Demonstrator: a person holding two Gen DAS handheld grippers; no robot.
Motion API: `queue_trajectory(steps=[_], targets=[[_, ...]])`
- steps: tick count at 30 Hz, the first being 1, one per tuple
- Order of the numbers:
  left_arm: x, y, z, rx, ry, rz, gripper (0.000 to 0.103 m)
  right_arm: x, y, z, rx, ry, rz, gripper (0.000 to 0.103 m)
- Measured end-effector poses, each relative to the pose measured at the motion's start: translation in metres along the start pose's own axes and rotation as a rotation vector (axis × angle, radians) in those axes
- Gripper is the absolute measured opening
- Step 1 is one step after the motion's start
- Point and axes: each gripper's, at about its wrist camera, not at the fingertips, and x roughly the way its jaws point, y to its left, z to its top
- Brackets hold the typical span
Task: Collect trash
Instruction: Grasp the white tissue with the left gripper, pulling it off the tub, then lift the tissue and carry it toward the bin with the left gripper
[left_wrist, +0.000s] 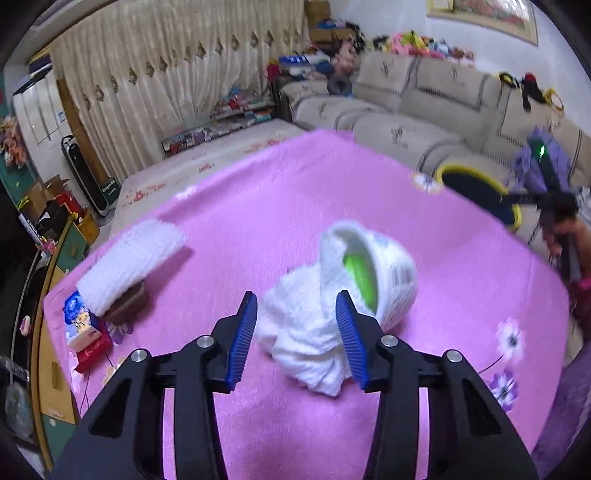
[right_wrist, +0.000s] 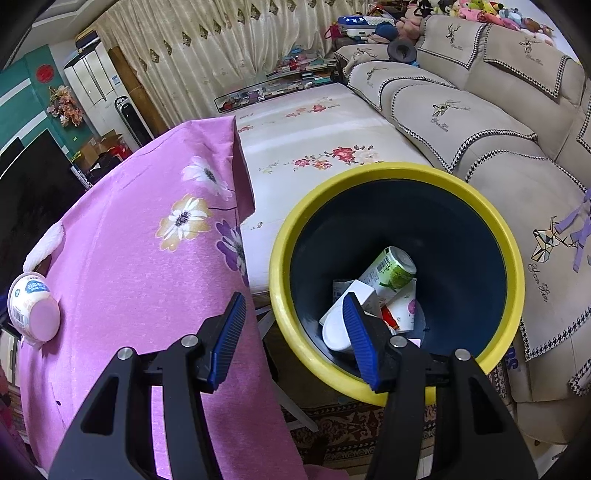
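Jaws apart on both: my left gripper (left_wrist: 297, 328) straddles the crumpled tissue (left_wrist: 310, 350) on the desk (left_wrist: 258, 206) to grab it, while my right gripper (right_wrist: 295, 332) hangs empty over the bin (right_wrist: 280, 258) beside it.

Both views are lit evenly and fairly brightly by soft indoor light; no lamp or window is seen directly. The left wrist view is smeared by motion blur: the white cup (left_wrist: 369, 273), the crumpled tissue (left_wrist: 310, 339) and the bin (left_wrist: 480, 195) at the right edge are all softened, while the left tool (left_wrist: 297, 339) stays sharp. Short soft shadows are cast on the pink surface (left_wrist: 258, 206) beside the objects. The right wrist view is crisp (print on the can (right_wrist: 391, 273) inside the bin is nearly legible). Strong fisheye bending and dark corner vignetting are seen in both.
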Motion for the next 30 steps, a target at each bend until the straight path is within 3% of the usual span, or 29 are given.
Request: queue_trajectory(steps=[3,7,9,10,11,15,23,30], targets=[[0.011,-0.001,-0.007,-0.007,0.018,-0.032,0.044,-0.001,0.001,0.000,-0.004,0.002,-0.003,0.052],[0.013,0.006,-0.012,-0.046,0.027,-0.106,0.025,-0.001,0.001,0.000,-0.002,0.001,-0.001,0.052],[0.014,0.006,-0.018,-0.058,0.041,-0.133,0.010,-0.001,0.002,0.000,-0.003,0.001,0.001,0.052],[0.013,0.007,-0.020,-0.068,0.053,-0.145,0.008,-0.001,0.002,0.000,-0.003,0.000,0.001,0.052],[0.012,0.007,-0.027,-0.069,0.059,-0.135,0.004,-0.001,0.001,0.000,-0.003,-0.001,0.003,0.052],[0.010,0.002,-0.028,-0.090,0.072,-0.056,0.002,-0.005,0.002,-0.001,-0.002,-0.008,0.014,0.052],[-0.060,-0.004,-0.008,-0.108,-0.042,0.105,0.002,-0.015,0.003,-0.001,-0.008,-0.027,0.026,0.052],[-0.115,-0.016,0.027,-0.075,-0.133,0.185,0.002,-0.023,0.004,-0.002,-0.014,-0.041,0.039,0.052]])
